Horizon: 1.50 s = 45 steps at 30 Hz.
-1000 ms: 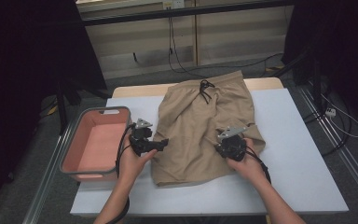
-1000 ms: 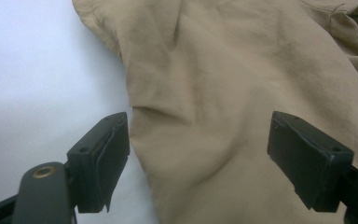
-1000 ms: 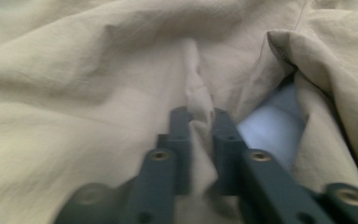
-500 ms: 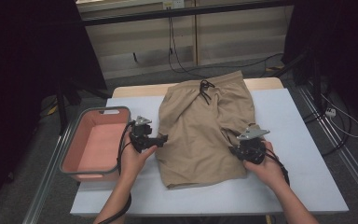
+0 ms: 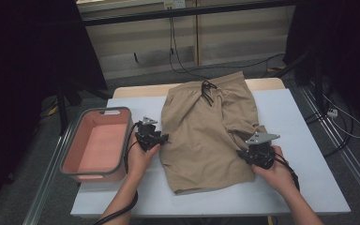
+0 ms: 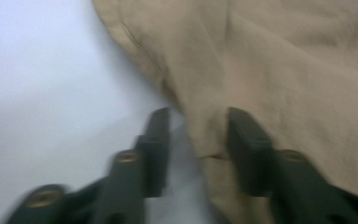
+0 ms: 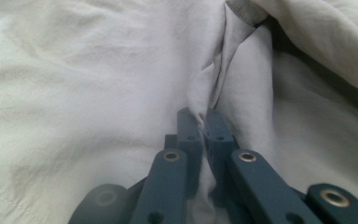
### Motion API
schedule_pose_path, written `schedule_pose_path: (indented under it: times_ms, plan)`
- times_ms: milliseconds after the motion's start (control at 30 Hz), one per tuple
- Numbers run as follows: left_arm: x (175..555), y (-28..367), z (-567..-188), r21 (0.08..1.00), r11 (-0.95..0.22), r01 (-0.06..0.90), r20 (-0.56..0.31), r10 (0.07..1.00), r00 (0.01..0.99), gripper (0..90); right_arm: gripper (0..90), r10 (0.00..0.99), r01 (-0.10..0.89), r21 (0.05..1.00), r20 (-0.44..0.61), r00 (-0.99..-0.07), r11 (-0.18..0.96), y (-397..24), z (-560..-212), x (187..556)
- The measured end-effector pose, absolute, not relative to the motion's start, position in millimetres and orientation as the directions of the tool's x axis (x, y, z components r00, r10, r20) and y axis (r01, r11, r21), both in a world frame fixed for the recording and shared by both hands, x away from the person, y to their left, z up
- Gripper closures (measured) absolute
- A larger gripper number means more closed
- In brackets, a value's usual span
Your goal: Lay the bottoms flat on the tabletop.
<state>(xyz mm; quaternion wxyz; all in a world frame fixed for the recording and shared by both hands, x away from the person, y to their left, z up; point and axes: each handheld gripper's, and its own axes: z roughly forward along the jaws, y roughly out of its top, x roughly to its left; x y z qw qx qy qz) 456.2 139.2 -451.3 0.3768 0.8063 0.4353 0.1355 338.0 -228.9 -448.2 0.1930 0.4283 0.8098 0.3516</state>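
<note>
One pair of shorts [image 5: 206,133] lay on one table [image 5: 304,140]. One bin [image 5: 96,145] sat beside it. Two grippers were out, left [image 5: 161,138] and right [image 5: 246,154].

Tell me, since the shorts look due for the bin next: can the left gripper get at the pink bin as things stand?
Probably yes. The left gripper sits at the shorts' left edge, right beside the pink bin, with bare table between. But its jaws have just been closing around that edge.
</note>
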Motion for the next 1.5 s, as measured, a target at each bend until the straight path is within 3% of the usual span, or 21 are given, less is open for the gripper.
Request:
schedule_pose_path:
  times_ms: [100,200,600,833,1367,1433,1500]
  plan:
    - [456,139,-452,0.702,-0.362,0.613,-0.113,0.793,0.598,78.5,88.1,0.826,0.553,0.733,-0.023,-0.563,0.397,-225,-448,337]
    - [457,137,-451,0.692,-0.351,0.631,-0.139,0.793,0.593,86.4,88.1,0.821,0.55,0.735,-0.017,-0.57,0.397,-224,-449,338]
    - [469,152,-411,0.724,-0.32,0.611,-0.065,0.85,0.523,88.6,88.1,0.795,0.537,0.77,0.065,-0.603,0.344,-211,-443,334]
    - [479,163,-404,0.706,-0.305,0.639,-0.073,0.866,0.494,88.5,87.9,0.723,0.511,0.754,0.069,-0.687,0.414,-181,-445,325]
    - [477,157,-415,0.708,-0.301,0.639,-0.101,0.852,0.513,86.7,85.8,0.738,0.497,0.745,0.009,-0.675,0.445,-182,-448,327]
    - [475,156,-416,0.721,-0.287,0.63,-0.099,0.858,0.504,74.7,80.8,0.74,0.502,0.743,0.013,-0.672,0.443,-181,-448,327]
    - [471,156,-416,0.715,-0.293,0.634,-0.109,0.85,0.515,66.2,69.1,0.752,0.503,0.748,0.008,-0.659,0.432,-182,-447,328]
